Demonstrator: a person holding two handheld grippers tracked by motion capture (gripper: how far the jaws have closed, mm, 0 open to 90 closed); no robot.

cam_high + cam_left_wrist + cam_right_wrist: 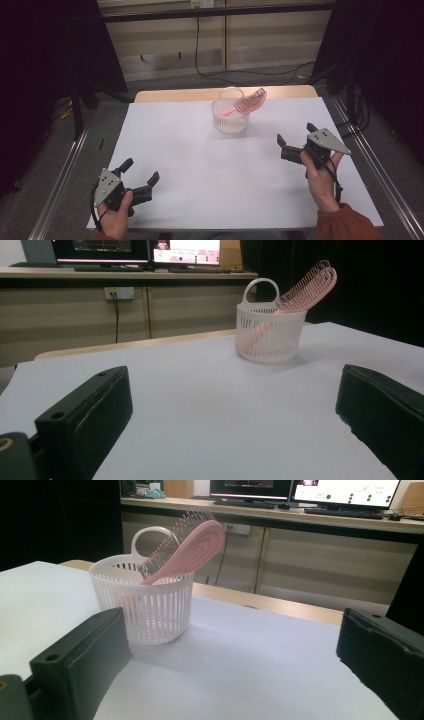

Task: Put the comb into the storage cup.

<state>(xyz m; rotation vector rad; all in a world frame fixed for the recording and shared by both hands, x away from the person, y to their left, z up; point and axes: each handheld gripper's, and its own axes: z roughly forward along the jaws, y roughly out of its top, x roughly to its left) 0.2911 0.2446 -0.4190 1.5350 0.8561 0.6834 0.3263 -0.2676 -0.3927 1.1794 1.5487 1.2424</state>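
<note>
On the white tabletop (200, 165), toward its far side, the white basket (230, 117) holds the pink hairbrush (248, 102) leaning out rightward, so the right gripper (296, 141), jaws spread and empty, should probably approach level toward its head, while the left gripper (141, 171), jaws likewise spread, waits near-left.

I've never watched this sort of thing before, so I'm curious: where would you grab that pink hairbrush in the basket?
Probably by the head of the pink hairbrush, coming from above. Its handle end sits down inside the white basket, walled in by the slats, while the bristled head leans out over the rim, free on both faces. The open right gripper is the nearer one.
</note>
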